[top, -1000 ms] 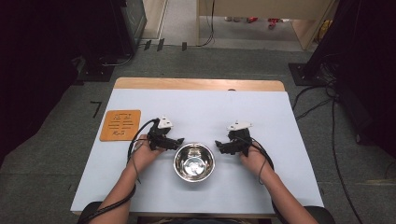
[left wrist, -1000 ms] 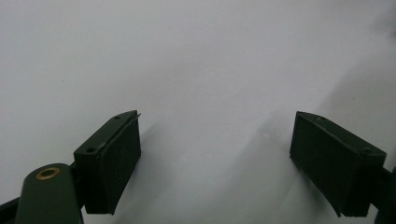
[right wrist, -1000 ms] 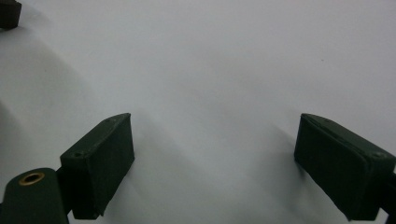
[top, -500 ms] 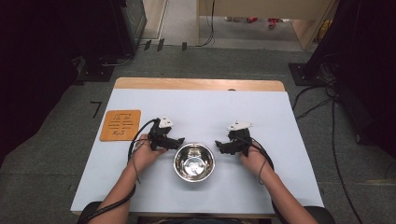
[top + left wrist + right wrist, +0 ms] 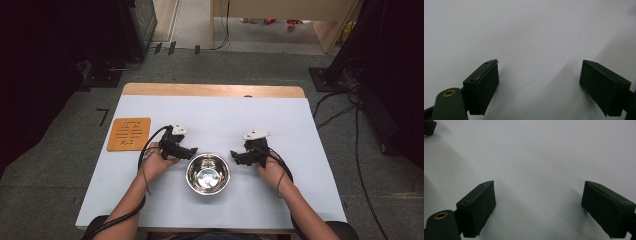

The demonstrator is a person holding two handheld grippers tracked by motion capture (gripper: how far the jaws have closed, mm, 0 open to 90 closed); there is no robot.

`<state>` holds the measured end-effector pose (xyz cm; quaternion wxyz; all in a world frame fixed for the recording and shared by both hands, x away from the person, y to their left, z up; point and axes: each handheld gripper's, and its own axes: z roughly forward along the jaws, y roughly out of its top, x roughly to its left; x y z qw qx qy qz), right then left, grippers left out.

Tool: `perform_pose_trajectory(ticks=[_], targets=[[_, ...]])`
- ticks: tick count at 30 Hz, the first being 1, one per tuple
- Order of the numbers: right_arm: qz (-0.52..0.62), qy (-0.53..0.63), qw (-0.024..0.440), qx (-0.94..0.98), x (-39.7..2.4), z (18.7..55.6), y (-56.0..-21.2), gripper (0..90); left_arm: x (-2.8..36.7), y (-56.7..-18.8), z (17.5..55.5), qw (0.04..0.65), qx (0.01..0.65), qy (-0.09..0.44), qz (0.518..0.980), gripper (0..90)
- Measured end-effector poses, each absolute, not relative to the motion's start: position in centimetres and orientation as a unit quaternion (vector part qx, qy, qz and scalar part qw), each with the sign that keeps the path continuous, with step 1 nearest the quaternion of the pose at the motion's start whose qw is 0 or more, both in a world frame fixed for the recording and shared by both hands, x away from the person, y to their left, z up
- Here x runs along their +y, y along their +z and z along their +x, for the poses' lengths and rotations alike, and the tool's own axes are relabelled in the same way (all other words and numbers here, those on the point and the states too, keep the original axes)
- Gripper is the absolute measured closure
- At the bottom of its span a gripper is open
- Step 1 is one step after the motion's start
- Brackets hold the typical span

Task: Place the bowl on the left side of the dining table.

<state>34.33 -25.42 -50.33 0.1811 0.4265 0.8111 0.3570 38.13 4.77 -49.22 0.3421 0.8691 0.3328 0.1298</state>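
So the bowl (image 5: pixel 208 173) sits on the table (image 5: pixel 300 125) near the front edge, right between the two grippers. Left gripper (image 5: pixel 190 150) is just beside its left rim, right gripper (image 5: pixel 235 156) just beside the right. Both have jaws spread wide, nothing in them. Orange card (image 5: pixel 128 134) off left.

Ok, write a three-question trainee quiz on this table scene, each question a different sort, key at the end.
1. True or false: the steel bowl lies between the left gripper and the right gripper.
2. Multiple choice: the orange mat lies A) inside the bowl, B) at the table's left side, beyond the left gripper, C) under the right gripper.
3. Fill in: in each gripper view the two jaws stand ____, with nothing between them.

Key: 1 true; 2 B; 3 open.
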Motion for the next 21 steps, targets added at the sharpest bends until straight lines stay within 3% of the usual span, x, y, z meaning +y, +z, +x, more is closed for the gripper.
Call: perform_pose_trajectory(ticks=[10,21], targets=[[0.427,0.357,0.181,0.811,-25.4,34.3,-50.3,11.6,4.7,-48.2,38.3,0.329,0.34,0.111,0.874,29.2],[0.427,0.357,0.181,0.811,-25.4,34.3,-50.3,11.6,4.6,-47.7,38.1,0.328,0.334,0.095,0.879,35.4]])
